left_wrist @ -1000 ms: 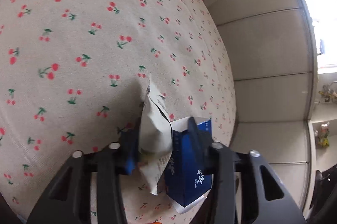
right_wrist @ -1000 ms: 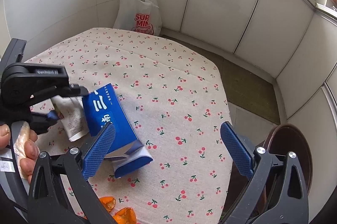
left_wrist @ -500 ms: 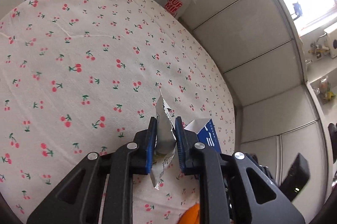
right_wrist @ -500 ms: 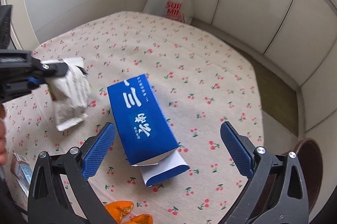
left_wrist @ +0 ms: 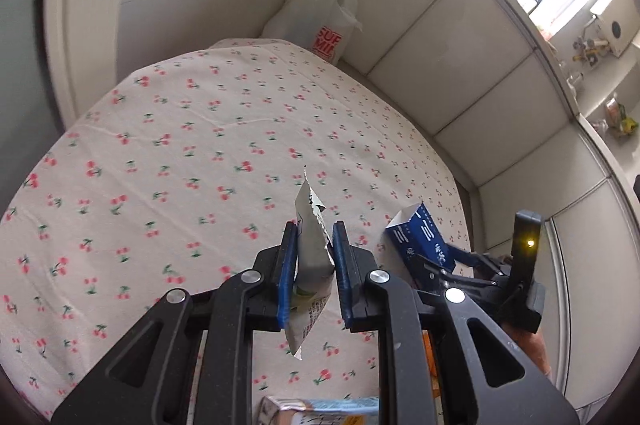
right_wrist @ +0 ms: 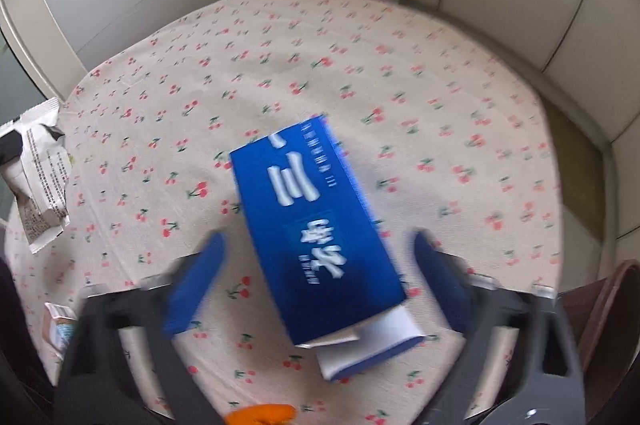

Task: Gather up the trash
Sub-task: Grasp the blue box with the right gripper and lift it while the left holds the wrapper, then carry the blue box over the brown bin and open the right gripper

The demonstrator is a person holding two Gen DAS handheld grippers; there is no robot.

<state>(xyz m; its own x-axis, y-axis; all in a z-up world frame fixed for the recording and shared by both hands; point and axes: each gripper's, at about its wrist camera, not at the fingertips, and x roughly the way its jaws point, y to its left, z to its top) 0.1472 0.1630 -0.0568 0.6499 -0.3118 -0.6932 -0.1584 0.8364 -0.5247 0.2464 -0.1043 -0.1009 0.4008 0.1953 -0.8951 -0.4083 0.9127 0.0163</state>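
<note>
Blue carton [right_wrist: 316, 233] flat on cherry-print desk [right_wrist: 440, 73], between closing right gripper [right_wrist: 320, 283] fingers, pads not yet pressing. Light, crushable; best taken across long sides. Left gripper [left_wrist: 314, 245] clenched on limp white wrapper [left_wrist: 310, 249], held clear of desk.

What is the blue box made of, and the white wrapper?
The blue box looks like thin printed cardboard: flat faces, crisp folded edges, an open flap end. The white wrapper looks like crinkly plastic film, possibly foil-lined: zigzag-cut edge, creases, printed text.
</note>
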